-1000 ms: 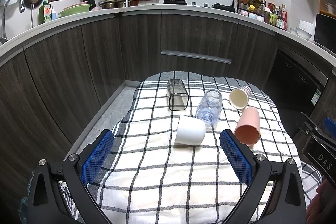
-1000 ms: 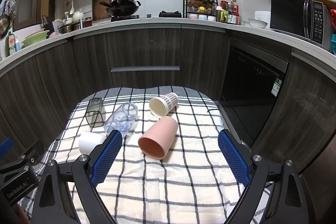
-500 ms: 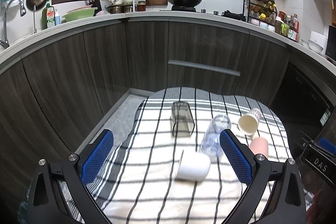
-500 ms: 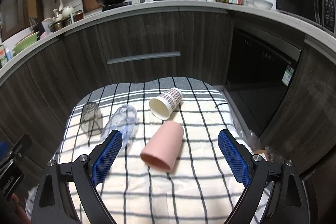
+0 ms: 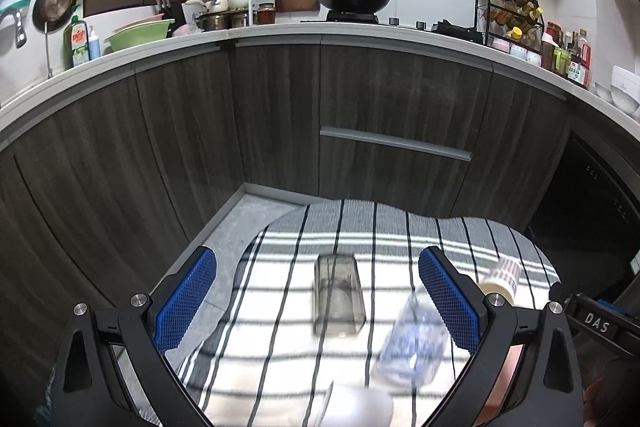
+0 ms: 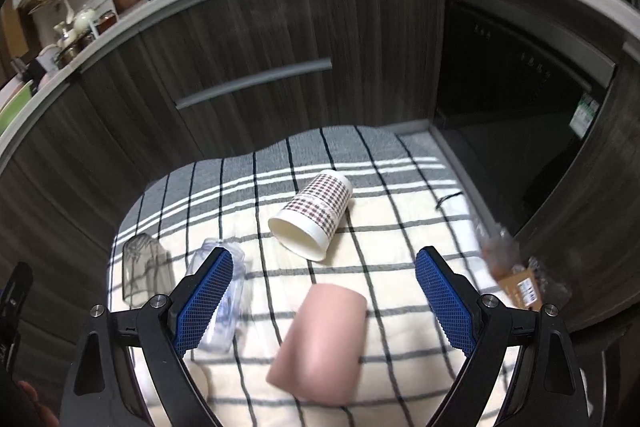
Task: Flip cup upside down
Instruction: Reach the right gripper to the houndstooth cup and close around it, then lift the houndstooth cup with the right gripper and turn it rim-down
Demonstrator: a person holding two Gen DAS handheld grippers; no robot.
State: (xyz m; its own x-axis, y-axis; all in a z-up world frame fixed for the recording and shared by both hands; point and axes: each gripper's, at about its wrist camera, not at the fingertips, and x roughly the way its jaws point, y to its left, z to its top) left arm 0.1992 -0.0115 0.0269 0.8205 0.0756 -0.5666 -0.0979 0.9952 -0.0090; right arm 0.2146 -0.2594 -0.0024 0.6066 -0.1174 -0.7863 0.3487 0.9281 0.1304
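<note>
- The right gripper [image 6: 320, 295] is spread wide and empty, hovering over the pink cup [image 6: 320, 343], which lies on its side on the checked cloth [image 6: 400, 227].
- The left gripper [image 5: 316, 299] is likewise released, empty.
- The cup looks light, rigid and smooth; gripping across its mid-wall seems best.
- Beyond it lies a patterned paper cup [image 6: 312, 215].

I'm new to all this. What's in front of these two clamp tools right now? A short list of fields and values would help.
surface: checked cloth
pink cup: on its side, between the right gripper fingers, not touched
patterned paper cup: on its side
clear plastic cup: on its side
smoky square glass: lying down
white cup: on its side, near edge
left gripper: open, empty
right gripper: open, empty
</note>
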